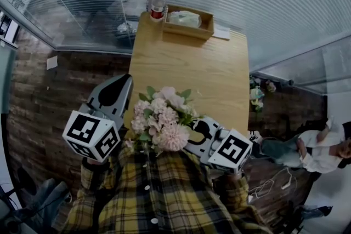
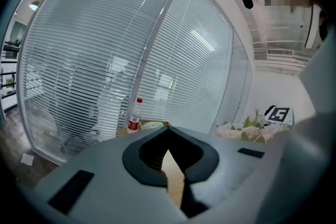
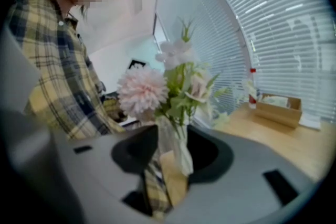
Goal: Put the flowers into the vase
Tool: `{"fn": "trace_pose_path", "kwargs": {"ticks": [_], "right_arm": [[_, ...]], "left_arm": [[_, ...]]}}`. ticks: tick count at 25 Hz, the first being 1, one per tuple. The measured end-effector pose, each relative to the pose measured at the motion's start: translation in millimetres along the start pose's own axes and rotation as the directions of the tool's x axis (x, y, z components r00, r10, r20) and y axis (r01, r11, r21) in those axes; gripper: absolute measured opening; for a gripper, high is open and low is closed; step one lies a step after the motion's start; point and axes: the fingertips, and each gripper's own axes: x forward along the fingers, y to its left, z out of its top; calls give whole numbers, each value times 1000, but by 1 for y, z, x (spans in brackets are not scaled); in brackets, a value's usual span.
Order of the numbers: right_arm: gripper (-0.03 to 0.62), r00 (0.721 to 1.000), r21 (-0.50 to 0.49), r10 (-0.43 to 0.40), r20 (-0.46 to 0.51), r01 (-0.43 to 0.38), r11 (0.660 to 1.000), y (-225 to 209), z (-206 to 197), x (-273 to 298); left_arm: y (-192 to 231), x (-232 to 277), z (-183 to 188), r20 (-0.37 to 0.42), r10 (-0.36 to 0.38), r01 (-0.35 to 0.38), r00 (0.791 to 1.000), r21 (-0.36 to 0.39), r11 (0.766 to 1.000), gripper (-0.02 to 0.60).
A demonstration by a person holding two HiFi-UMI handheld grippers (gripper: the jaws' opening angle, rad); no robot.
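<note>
Bright, even light; fisheye-bent edges; right gripper (image 3: pixel 172 136) blurred up close.

Left gripper (image 2: pixel 168 132) closed, right gripper (image 3: pixel 170 136) jaws apart

Pale pink flowers (image 1: pixel 162 118), yellow plaid shirt (image 1: pixel 164 194), tan wooden table (image 1: pixel 192 63), red-capped bottle (image 1: pixel 158 1).

Head view looks steeply down; gripper views share the bottle (image 2: pixel 134 118)
</note>
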Motion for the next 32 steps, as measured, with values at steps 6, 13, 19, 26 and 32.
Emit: {"fn": "trace_pose_path", "kwargs": {"ticks": [6,13,19,26,32], "right_arm": [[155,999,18,-35,5,35,999,-9,-4,-10],[155,972,65,-225,64,221,973,-45,-5,-37],[110,933,53,-342,107,339,939,-67,15,-55],[38,902,33,-415,118,414,910,-66,41,-55],[34,887,36,-437,147,437,899,-67,58,-70]], "left_arm": [[-4,2,0,-1,-7,7,1000,5,1000,10],[-3,2,2,11,-10,10,1000,10,1000,11],[-1,-3,6,18,-8,8,1000,11,1000,11],[6,-22,14,43,-11,10,999,14,1000,11],[6,-19,19,47,-9,8,999,16,1000,10]]}}
